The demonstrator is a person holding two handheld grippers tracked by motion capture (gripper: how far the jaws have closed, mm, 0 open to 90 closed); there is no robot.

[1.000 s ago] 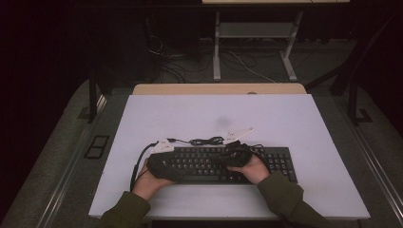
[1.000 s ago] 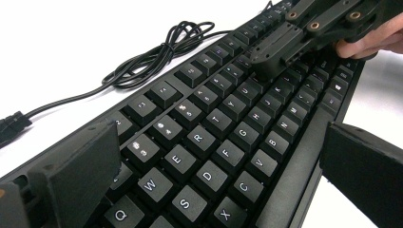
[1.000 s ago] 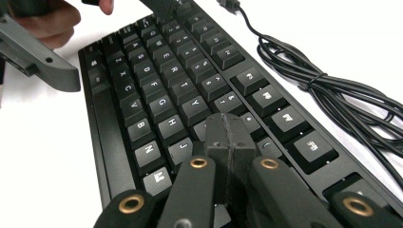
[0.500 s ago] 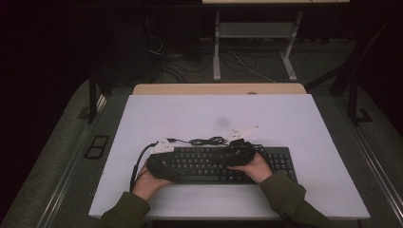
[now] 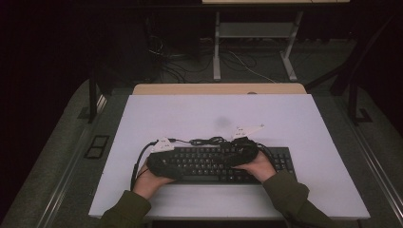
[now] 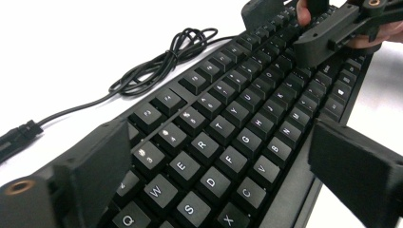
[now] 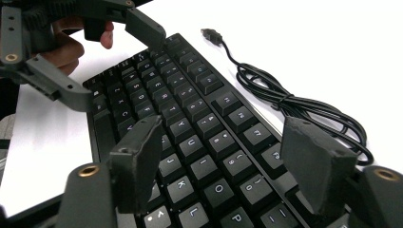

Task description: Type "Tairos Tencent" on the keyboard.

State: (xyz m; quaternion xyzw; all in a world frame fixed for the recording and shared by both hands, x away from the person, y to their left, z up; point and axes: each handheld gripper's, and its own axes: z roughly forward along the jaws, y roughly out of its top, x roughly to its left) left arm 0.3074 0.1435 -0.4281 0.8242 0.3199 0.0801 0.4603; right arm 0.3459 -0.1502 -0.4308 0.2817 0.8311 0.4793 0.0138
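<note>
- Nearest the camera, two sleeved forearms are seen entering from the bottom edge of the high view, one gripper being held in each hand.
- The keyboard (image 5: 214,164) is shown lying flat on the near half of the white table (image 5: 285,114), with both grippers set over it from either end.
- The left gripper (image 5: 164,161) is held over the keyboard's left end; in the left gripper view its jaws are spread wide, straddling the letter keys front to back. They have just been closing slightly, and no pad is seen pressing on the keyboard.
- The right gripper (image 5: 244,153) is held over the middle-right keys; its jaws have just been opening and stand apart above the keys, nothing being gripped between them.
- Just behind the keyboard, its cable (image 5: 209,140) is seen loosely coiled on the table, the plug lying free.
- As a judgement: the keyboard appears set down and released; withdrawal of both grippers is what remains.
</note>
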